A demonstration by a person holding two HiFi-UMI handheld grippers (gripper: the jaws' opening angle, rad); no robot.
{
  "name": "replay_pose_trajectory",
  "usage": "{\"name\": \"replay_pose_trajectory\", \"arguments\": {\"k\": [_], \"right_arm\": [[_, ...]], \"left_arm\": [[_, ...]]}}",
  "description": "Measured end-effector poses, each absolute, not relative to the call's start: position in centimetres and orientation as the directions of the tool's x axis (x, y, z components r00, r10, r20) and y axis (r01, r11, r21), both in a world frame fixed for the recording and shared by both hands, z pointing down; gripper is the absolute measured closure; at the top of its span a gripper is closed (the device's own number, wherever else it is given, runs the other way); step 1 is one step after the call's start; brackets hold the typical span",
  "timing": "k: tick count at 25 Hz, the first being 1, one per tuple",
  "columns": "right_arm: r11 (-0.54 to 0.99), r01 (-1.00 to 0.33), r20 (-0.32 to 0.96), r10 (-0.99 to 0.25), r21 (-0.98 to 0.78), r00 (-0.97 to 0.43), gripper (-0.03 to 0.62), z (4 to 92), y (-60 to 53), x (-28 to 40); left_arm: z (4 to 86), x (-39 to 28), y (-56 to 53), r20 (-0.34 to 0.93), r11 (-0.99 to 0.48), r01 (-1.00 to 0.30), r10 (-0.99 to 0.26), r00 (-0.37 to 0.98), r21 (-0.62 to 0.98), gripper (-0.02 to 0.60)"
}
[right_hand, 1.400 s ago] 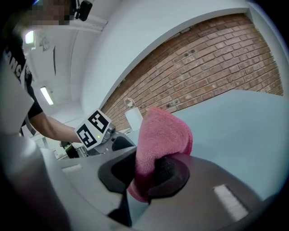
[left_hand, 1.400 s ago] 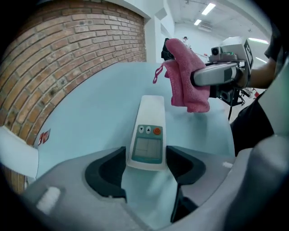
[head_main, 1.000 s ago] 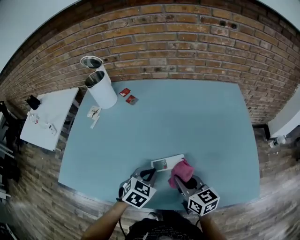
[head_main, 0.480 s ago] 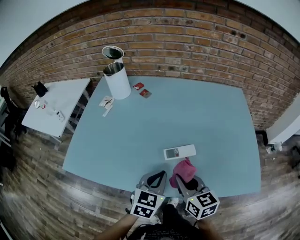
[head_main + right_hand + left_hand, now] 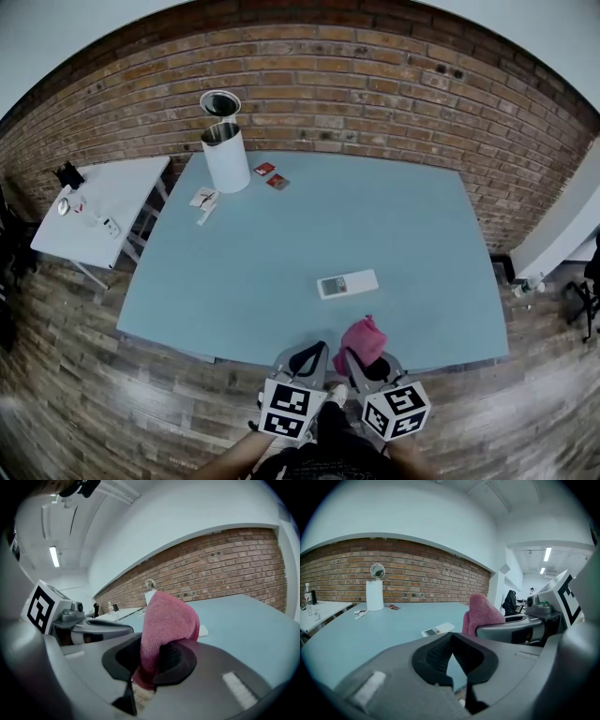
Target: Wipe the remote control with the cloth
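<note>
We find the remote control (image 5: 347, 283) lying flat on the blue table (image 5: 281, 234), a little right of centre in the head view, with no gripper touching it. Just below it, toward the bottom of the frame, the pink cloth (image 5: 362, 339) stands up out of the right gripper (image 5: 364, 358), whose jaws are clenched on the cloth's lower fold. In the right gripper view we see the cloth rising from between the pads. Just left of it, the left gripper (image 5: 309, 354) has its jaws pressed together with nothing between them. Both grippers sit at the table's lower edge, apart from the remote. In the upper left stands a white cylinder (image 5: 226, 159) with two small red packets (image 5: 271, 175) beside it. A white side table (image 5: 98, 211) is at the far left, and a brick wall (image 5: 375, 84) runs across the top.
</note>
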State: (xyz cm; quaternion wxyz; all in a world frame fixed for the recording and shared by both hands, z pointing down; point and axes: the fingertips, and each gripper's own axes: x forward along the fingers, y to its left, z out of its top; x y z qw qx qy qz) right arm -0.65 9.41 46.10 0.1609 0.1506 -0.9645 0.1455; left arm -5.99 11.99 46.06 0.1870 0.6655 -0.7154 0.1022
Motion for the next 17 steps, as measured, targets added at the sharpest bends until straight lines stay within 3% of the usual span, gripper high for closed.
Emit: {"name": "replay_pose_trajectory", "arguments": {"k": [17], "right_arm": [[0.917,-0.346,0.36,-0.259,-0.199,-0.896,0.528,45.5,12.6,1.6]], "left_arm": [[45.7,-3.3,13.9,0.387,0.06,-0.992,-0.922,-0.012,0.111,0.583]]}}
